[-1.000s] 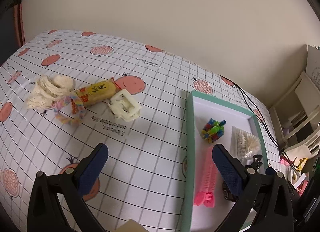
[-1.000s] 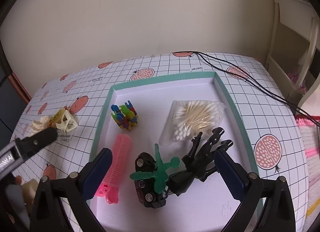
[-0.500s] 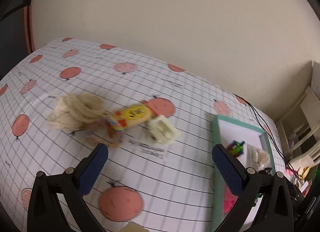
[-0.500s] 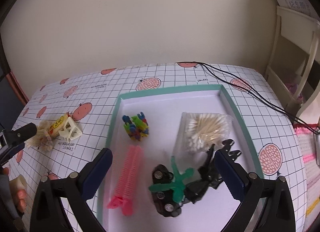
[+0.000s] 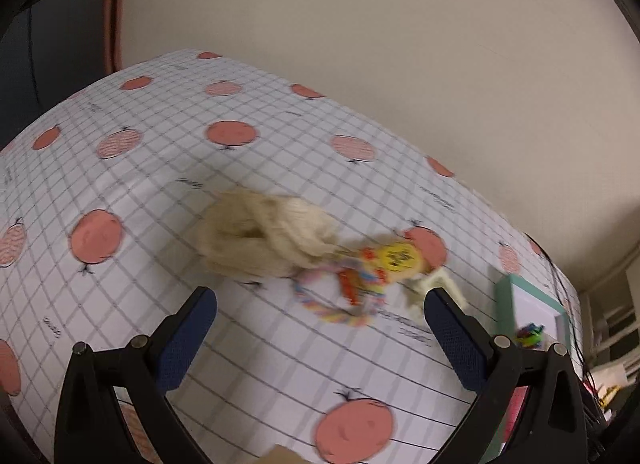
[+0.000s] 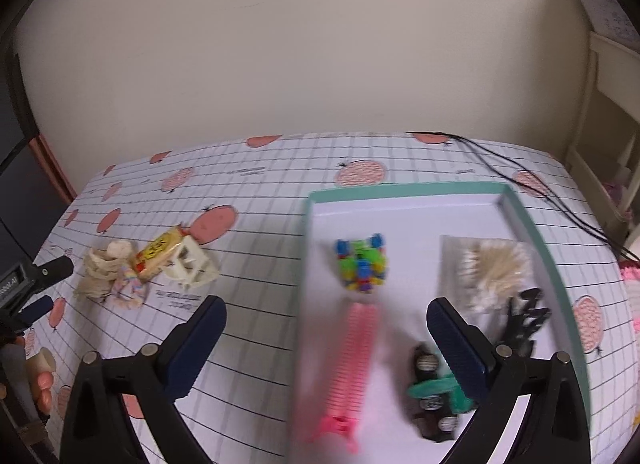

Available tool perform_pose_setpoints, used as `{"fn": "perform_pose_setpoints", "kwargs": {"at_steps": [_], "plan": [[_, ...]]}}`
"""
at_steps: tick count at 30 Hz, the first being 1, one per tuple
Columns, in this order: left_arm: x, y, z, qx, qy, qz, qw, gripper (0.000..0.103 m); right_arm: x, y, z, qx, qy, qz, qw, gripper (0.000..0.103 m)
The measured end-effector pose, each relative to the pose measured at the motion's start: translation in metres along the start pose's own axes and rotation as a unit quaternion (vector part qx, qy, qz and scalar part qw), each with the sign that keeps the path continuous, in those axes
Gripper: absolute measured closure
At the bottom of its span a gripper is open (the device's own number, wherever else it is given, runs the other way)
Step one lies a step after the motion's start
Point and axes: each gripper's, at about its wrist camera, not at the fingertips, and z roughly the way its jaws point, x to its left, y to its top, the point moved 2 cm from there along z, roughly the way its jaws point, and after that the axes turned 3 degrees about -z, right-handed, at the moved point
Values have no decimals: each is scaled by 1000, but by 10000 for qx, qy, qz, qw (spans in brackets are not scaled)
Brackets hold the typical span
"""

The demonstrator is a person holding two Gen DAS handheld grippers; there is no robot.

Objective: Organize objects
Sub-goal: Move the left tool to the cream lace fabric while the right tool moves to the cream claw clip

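Four loose items clustered left of tray [image 6: 532,232]: cream yarn bundle [image 5: 260,240], pastel rope ring [image 5: 332,304], yellow snack packet [image 5: 396,260], cream clip [image 6: 192,264]. Yarn judged soft, light; best pinched mid-bundle. Left claw [image 5: 320,328] wide open, empty, near yarn. Right claw [image 6: 326,330] wide open, empty.

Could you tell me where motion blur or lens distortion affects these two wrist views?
Left wrist view: the cream rope bundle and yellow packet are smeared, while the left gripper stays sharp. Right wrist view: the pink hair roller streaks lengthwise, and fisheye curvature bows the tablecloth grid lines; dark vignetting rims both.
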Motion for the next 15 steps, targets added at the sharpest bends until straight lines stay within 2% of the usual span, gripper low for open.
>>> {"fn": "perform_pose_setpoints", "kwargs": {"at_steps": [8,15], "plan": [[40,9,17,61,234,-328,9992,0,42,5,17,25,318,-245,9992,5],[52,19,36,97,187,-523,9984,0,78,5,37,130,409,-783,9960,8]]}}
